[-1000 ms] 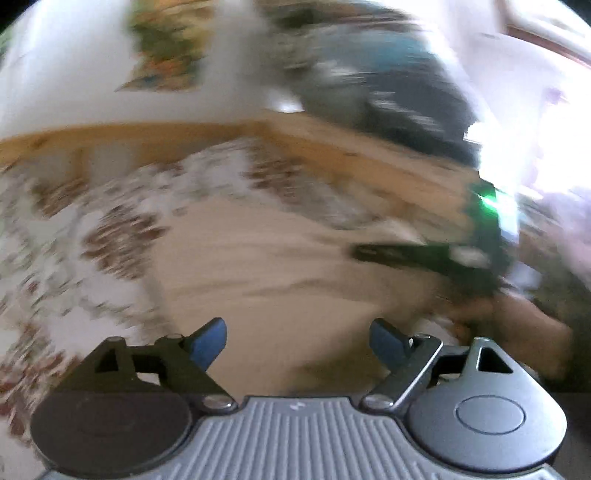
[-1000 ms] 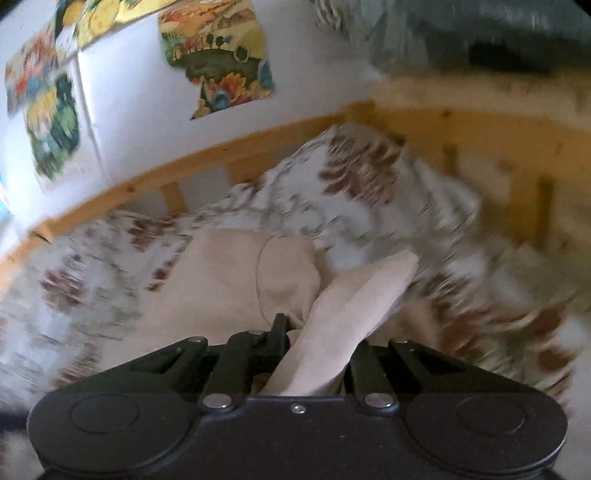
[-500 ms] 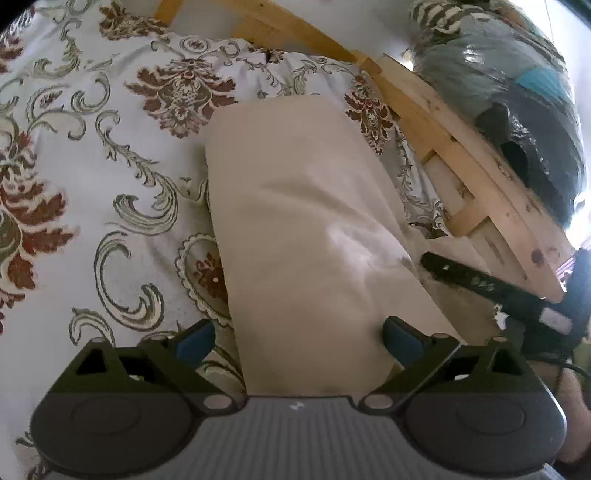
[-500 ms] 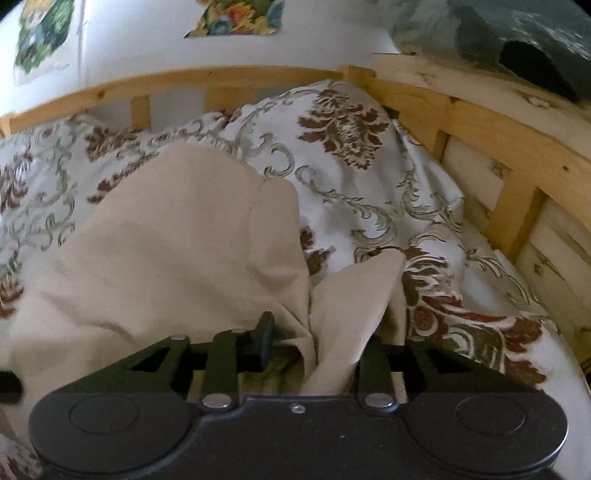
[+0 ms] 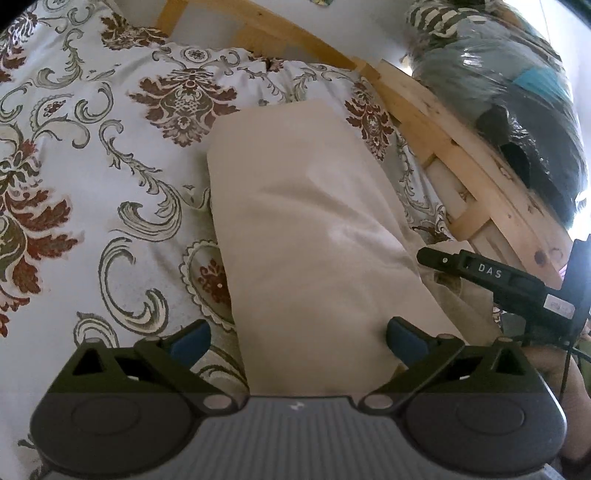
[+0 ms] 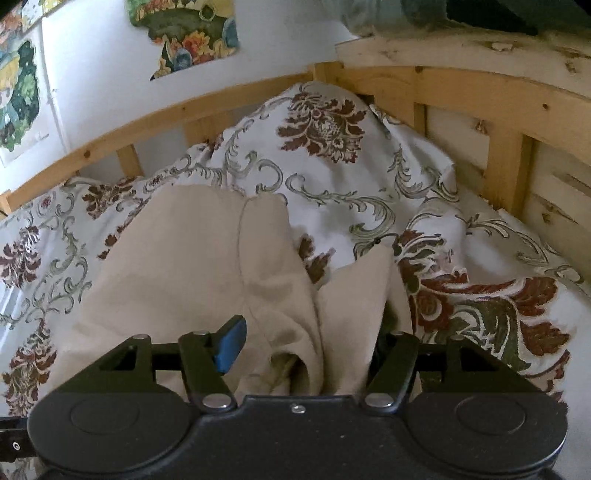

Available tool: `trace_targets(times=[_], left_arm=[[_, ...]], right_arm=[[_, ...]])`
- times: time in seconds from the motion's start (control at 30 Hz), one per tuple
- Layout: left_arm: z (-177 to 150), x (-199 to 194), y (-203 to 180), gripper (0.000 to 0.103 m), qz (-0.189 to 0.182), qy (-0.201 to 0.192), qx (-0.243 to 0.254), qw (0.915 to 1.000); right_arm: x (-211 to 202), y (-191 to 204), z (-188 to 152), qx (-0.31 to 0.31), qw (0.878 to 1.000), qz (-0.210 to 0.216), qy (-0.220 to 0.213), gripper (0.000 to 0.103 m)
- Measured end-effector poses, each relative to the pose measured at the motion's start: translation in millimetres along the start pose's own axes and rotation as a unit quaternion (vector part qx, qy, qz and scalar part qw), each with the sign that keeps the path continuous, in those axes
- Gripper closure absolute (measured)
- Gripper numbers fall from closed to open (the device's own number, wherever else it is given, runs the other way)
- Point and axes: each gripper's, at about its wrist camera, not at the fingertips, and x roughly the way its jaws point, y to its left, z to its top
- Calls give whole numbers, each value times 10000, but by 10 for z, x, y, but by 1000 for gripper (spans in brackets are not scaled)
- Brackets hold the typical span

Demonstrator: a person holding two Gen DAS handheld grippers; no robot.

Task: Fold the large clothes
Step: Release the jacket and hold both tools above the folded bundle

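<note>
A beige garment (image 5: pixel 306 229) lies folded in a long strip on the floral bedspread (image 5: pixel 85 155). My left gripper (image 5: pixel 297 341) is open, its blue-padded fingers on either side of the strip's near end, holding nothing. My right gripper (image 6: pixel 306 343) has its jaws apart with bunched beige cloth (image 6: pixel 207 266) lying between them; its left blue pad (image 6: pixel 231 343) shows, the right one is hidden by cloth. The right gripper also shows in the left wrist view (image 5: pixel 491 277), at the garment's right edge.
A wooden bed rail (image 6: pixel 461 92) runs along the back and right side. Plastic-wrapped bundles (image 5: pixel 517 99) sit beyond the rail at the right. Posters (image 6: pixel 188 33) hang on the white wall behind the bed.
My right gripper's jaws have opened from their shut grip on the beige cloth. My left gripper swung down over the folded strip and stayed open.
</note>
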Motion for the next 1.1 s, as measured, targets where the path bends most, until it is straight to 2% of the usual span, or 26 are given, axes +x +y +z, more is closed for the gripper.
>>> trace_targets(times=[0.43,0.67,0.77,0.87,1.0,1.1], left_arm=[[8,-1,17,0,-21,33,-71,10000],[29,3,51,0,-93,77,-236,9996],[55,-14,59,1,-178,19,-333,9993],[77,-32,47,1,-280,-84,-351,9990],[101,35,15,1,-217,-54,-229,9995],[91,82,23,0,-189,14,-135,9997]], right_arm=[[50,13,-17,-165,9997,-149,108,34],[53,37,2,-244,9996,-108,57,25],[-54,15,47,-154,9988,-215,-413,16],[-155,50,97,-214,9929,-439,-1086,4],[-64,204,209,-1149,9752,-581,-1800,2],[110,216,266,-1573,9691,-308,-1873,1]])
